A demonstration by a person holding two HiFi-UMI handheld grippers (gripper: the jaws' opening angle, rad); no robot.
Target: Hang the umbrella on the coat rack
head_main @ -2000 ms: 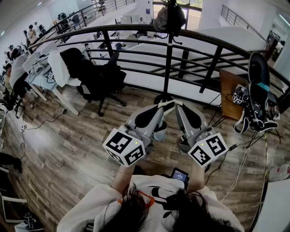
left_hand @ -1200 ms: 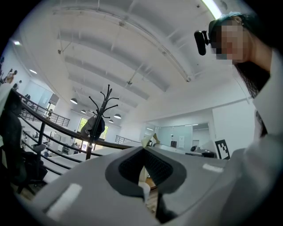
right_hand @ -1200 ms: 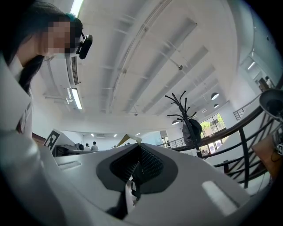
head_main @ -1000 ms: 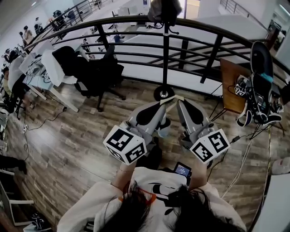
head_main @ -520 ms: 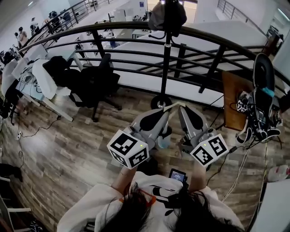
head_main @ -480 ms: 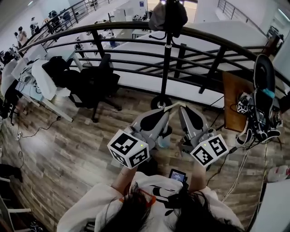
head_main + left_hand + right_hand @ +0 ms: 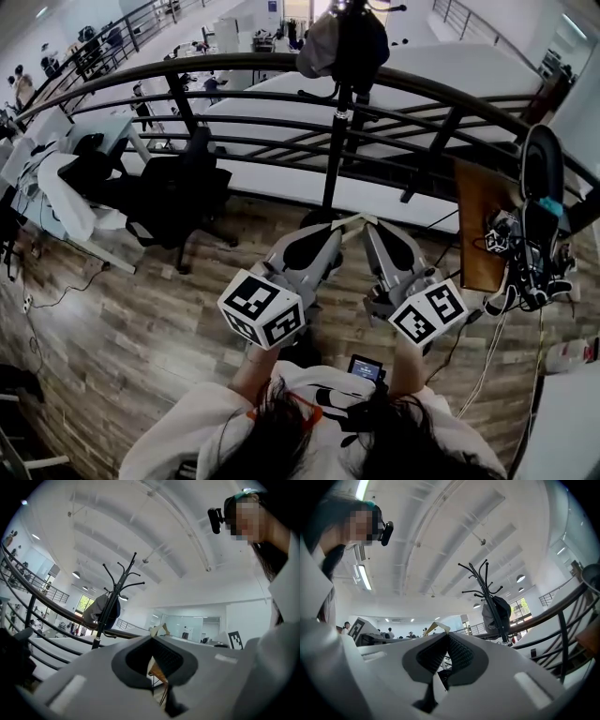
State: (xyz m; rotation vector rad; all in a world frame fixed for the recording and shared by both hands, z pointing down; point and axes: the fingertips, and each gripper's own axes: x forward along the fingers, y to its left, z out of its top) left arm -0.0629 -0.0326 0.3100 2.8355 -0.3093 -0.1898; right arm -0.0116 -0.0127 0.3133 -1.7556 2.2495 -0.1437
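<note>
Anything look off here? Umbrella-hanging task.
Yes: no umbrella shows in any view. The left gripper and the right gripper are both shut with nothing between the jaws. The coat rack ahead, by the railing, carries only a dark bundle near its top.

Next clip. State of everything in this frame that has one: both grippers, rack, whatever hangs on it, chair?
left gripper: shut, nothing between the jaws.
right gripper: shut, nothing between the jaws.
coat rack: upright beside the railing.
bag: hanging high on the coat rack.
umbrella: cannot make one out in any view.
office chair: upright, unoccupied.
</note>
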